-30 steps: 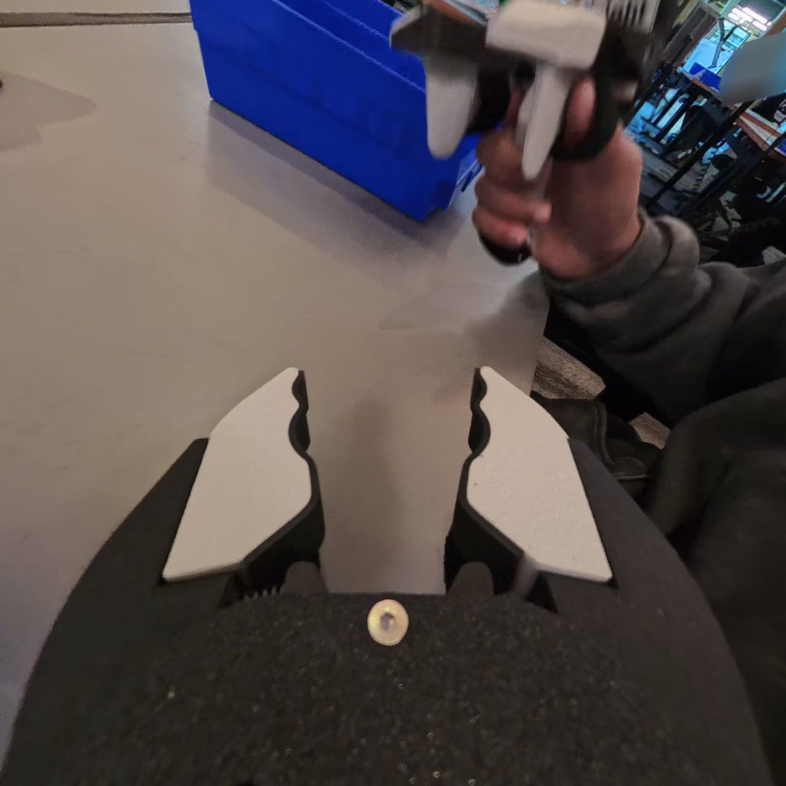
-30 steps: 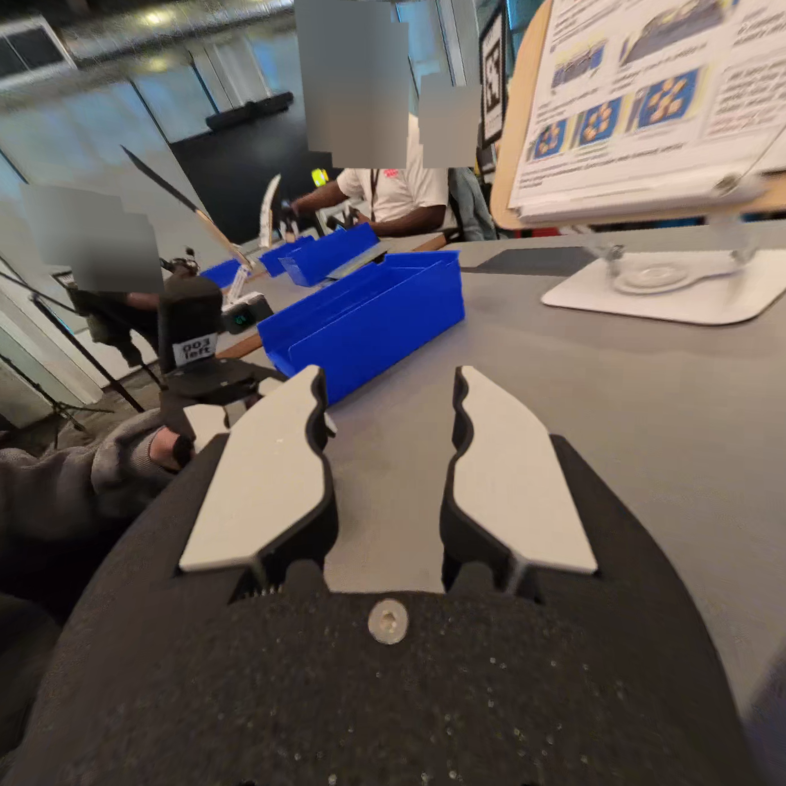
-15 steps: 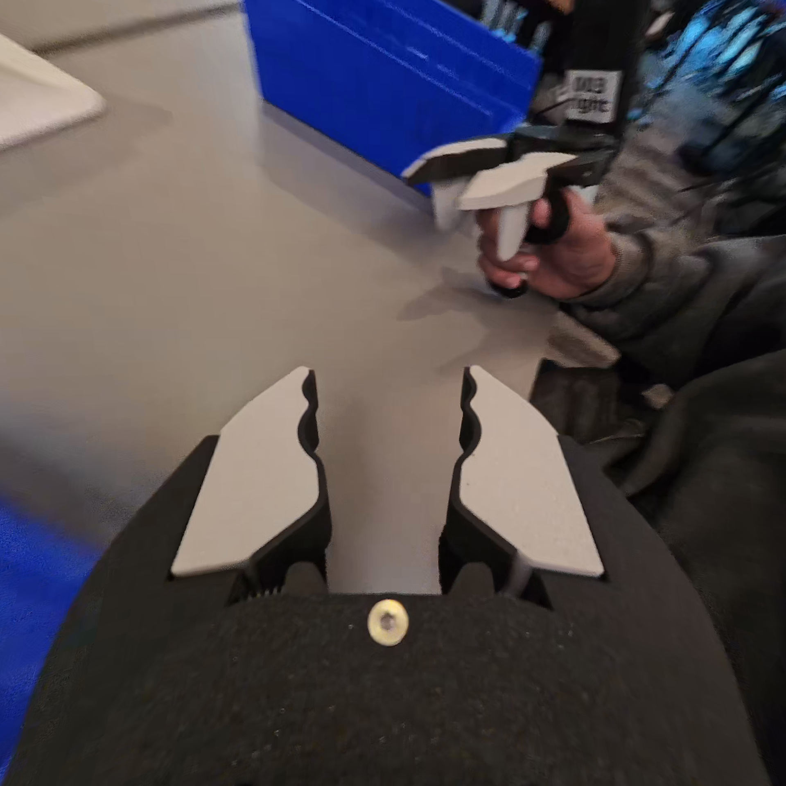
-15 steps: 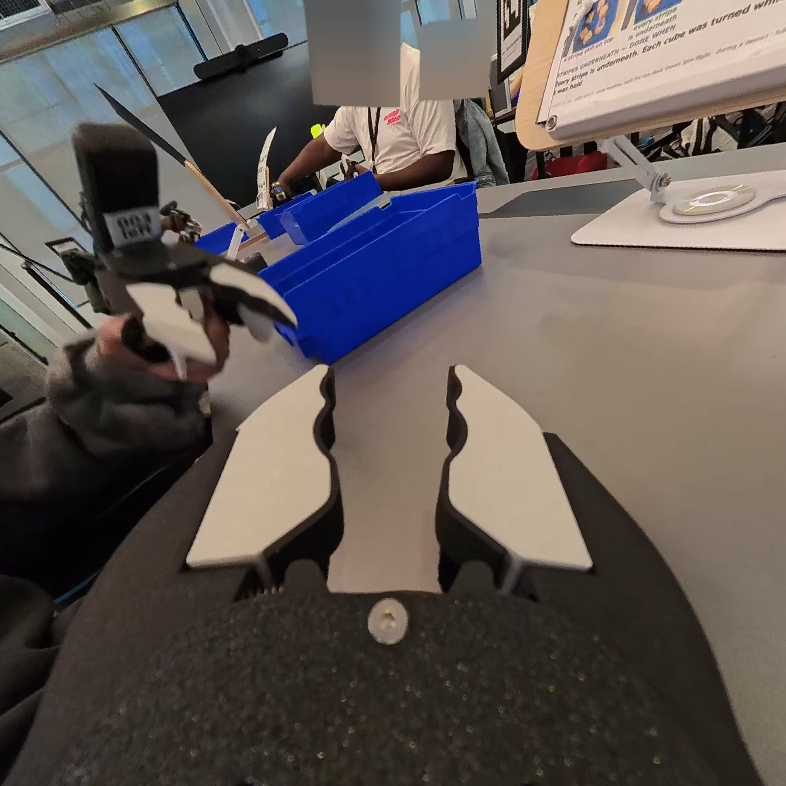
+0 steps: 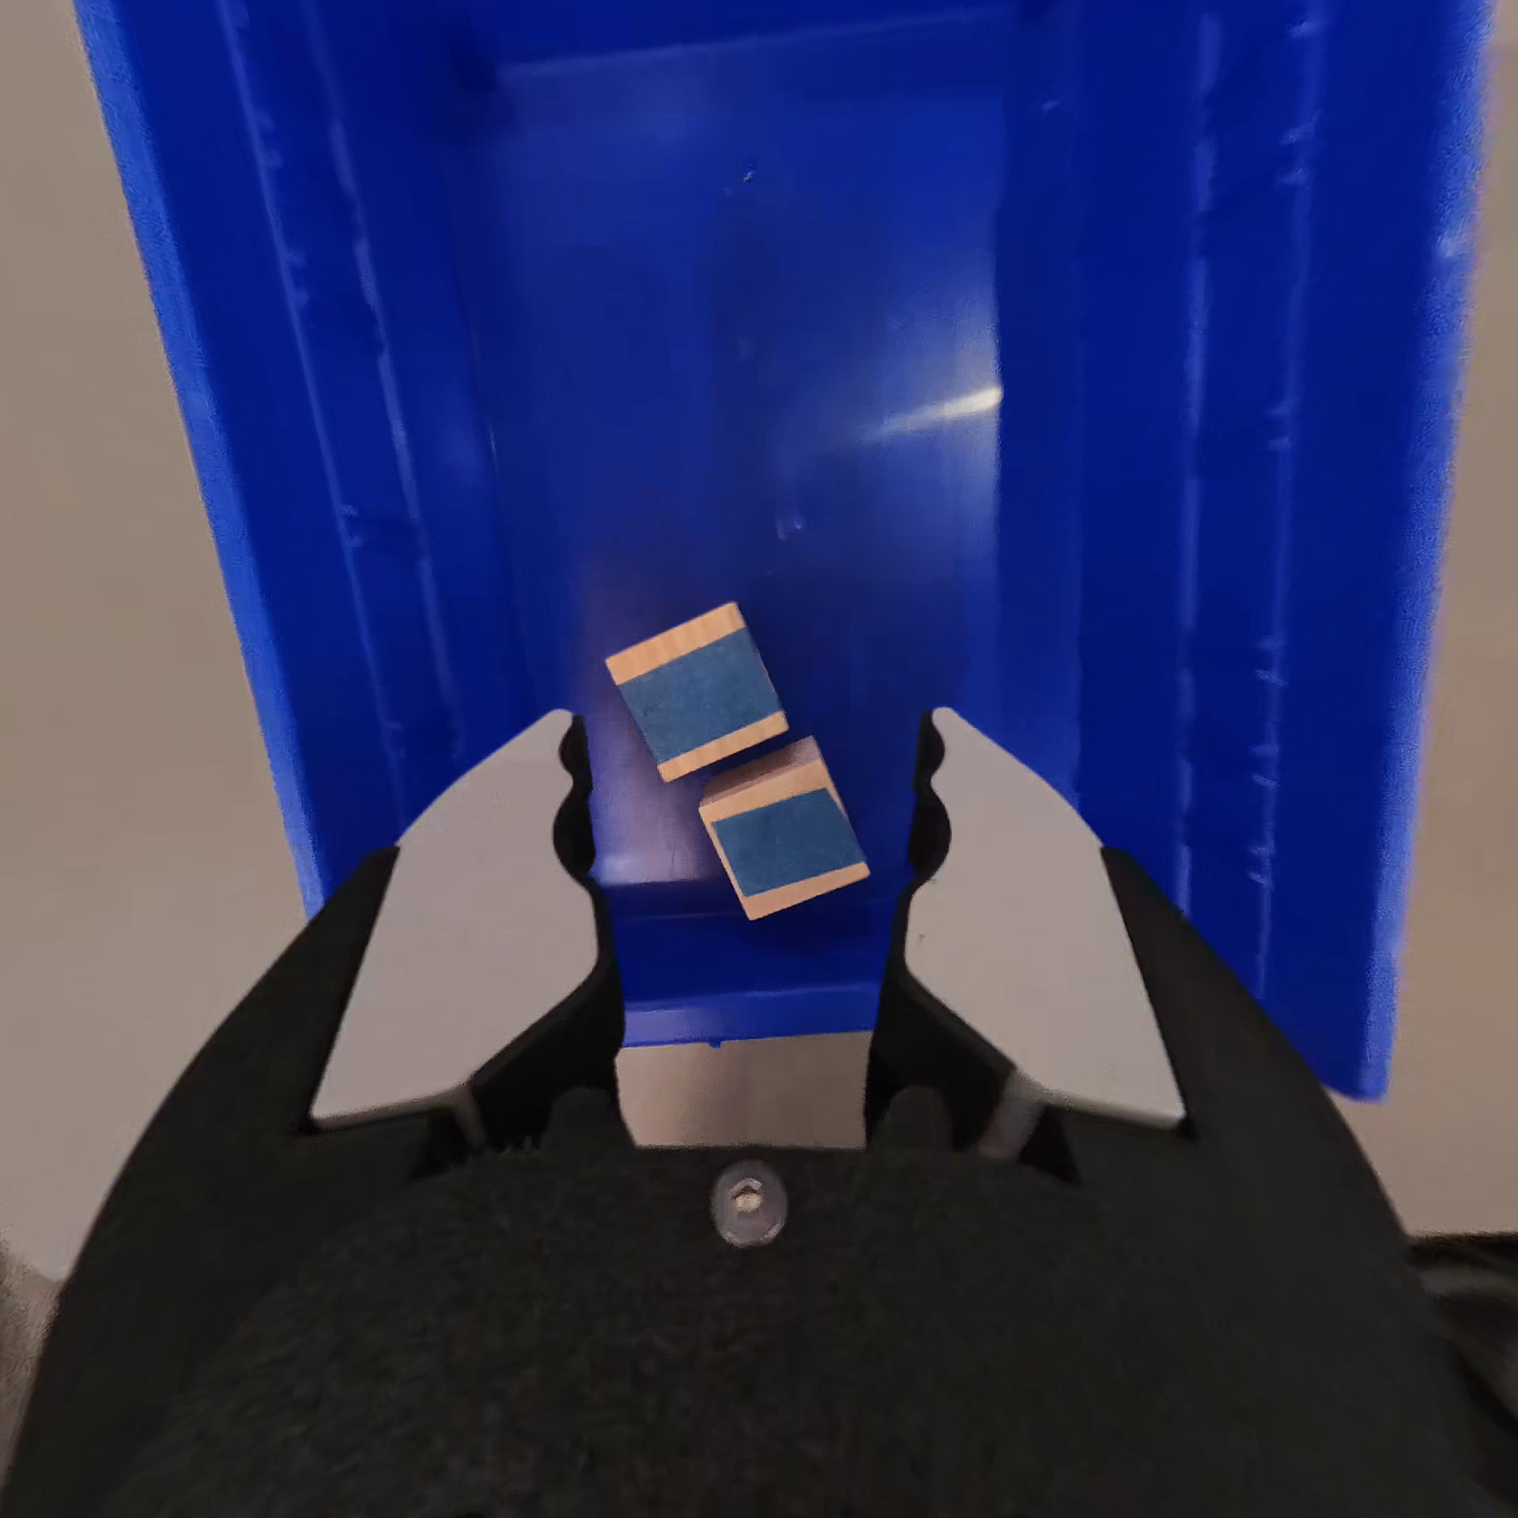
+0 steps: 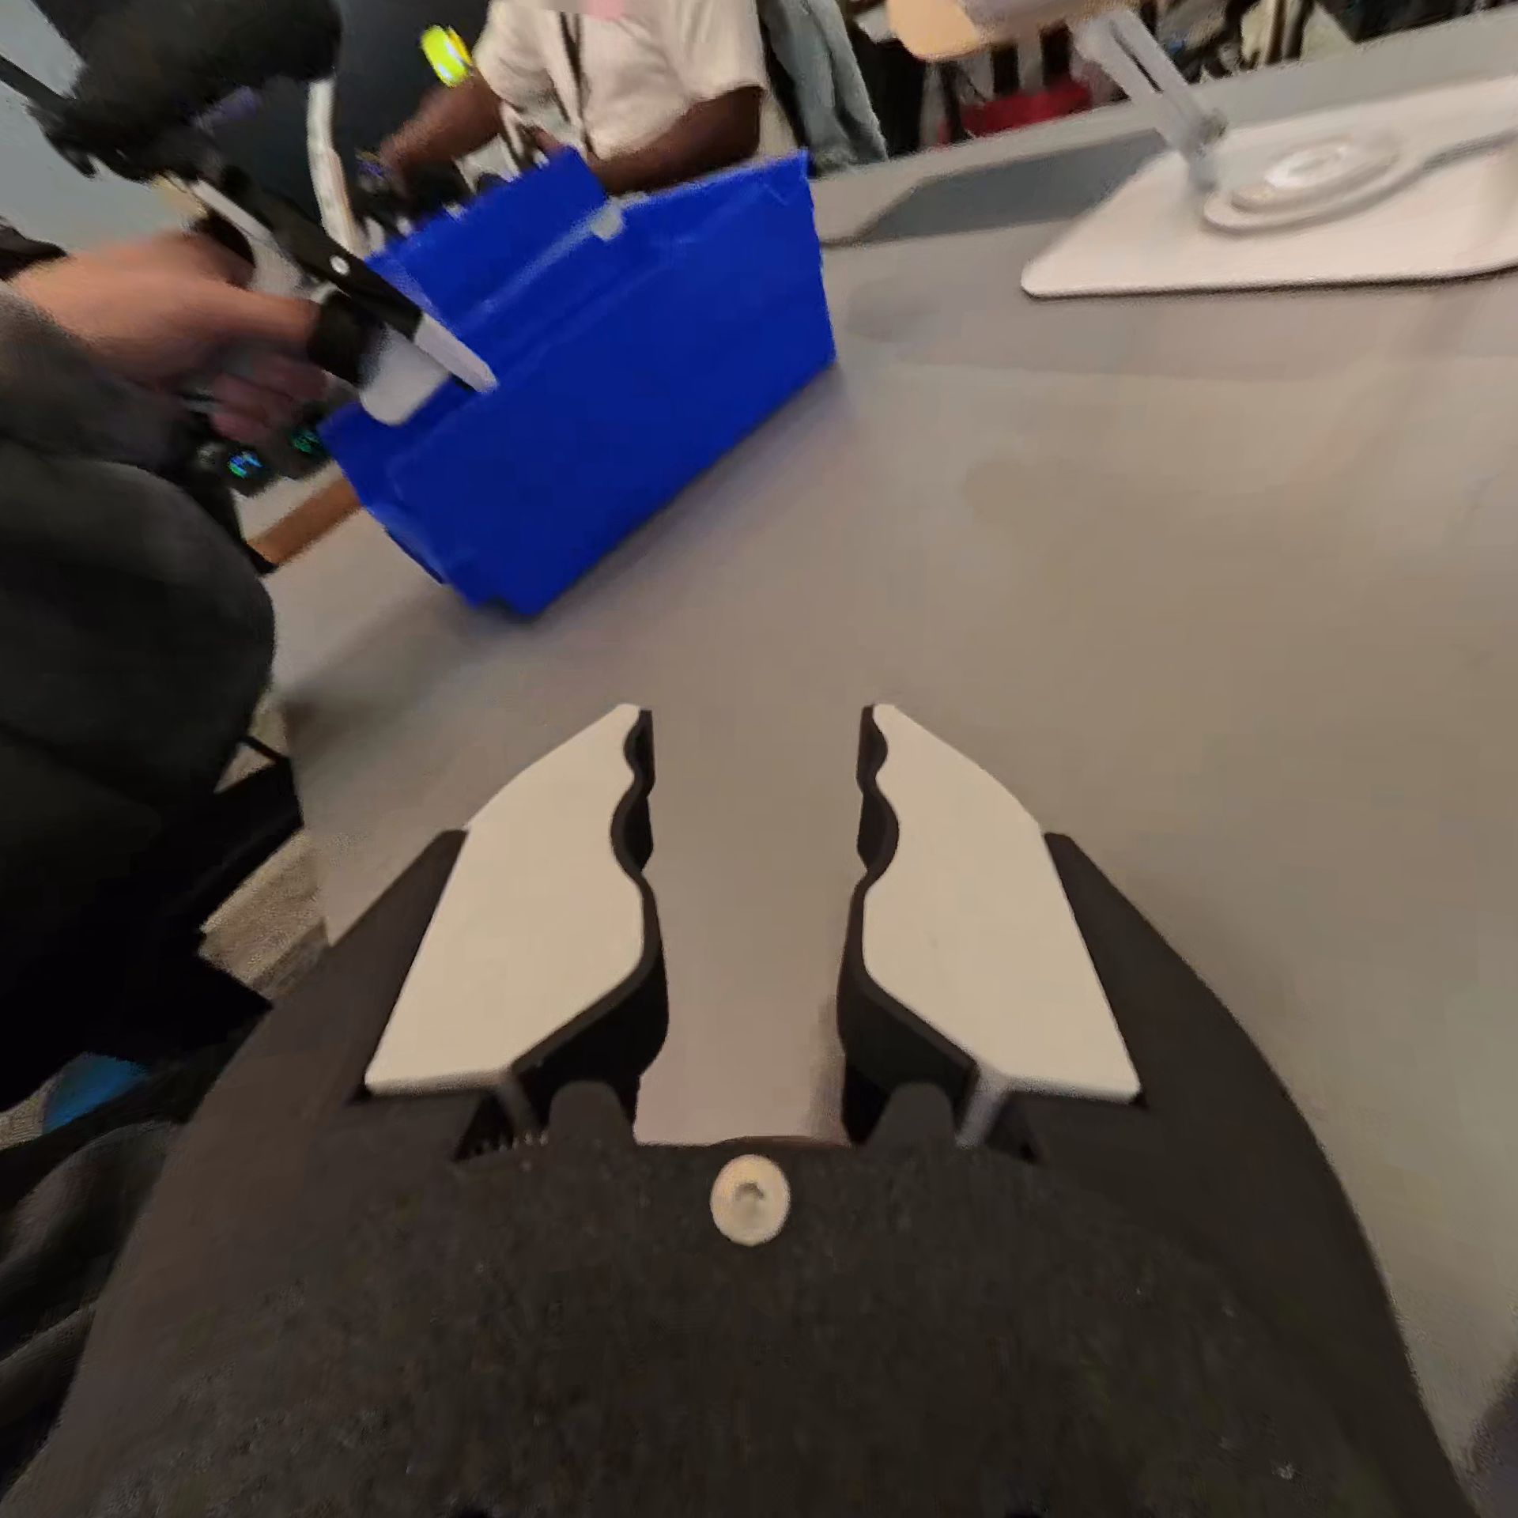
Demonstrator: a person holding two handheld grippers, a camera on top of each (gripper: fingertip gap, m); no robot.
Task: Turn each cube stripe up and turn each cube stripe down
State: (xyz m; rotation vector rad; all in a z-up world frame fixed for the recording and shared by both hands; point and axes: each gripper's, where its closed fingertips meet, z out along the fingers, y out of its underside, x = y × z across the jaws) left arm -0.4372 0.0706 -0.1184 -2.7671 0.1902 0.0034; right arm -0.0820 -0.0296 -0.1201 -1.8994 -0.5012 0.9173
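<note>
Two wooden cubes lie in a blue bin [image 5: 1150, 493], both with a blue stripe facing up. The far cube [image 5: 696, 692] and the near cube [image 5: 784, 828] sit corner to corner near the bin's front wall. My left gripper [image 5: 754, 723] is open and empty, held above the bin's near end with the cubes between its fingertips in the view. My right gripper [image 6: 754, 715] is open and empty over the grey table [image 6: 1150, 575], to the right of the bin [image 6: 608, 411]. The left gripper also shows in the right wrist view [image 6: 427, 361], at the bin's near end.
A white stand base [image 6: 1281, 222] sits on the table at the far right. A person in a white shirt [image 6: 624, 74] sits behind the bin. The holder's dark sleeve [image 6: 115, 575] is at the left table edge.
My left gripper swung from over the bare table to above the blue bin, so the two cubes came into view. My right gripper tilted down toward the table. Both stay open.
</note>
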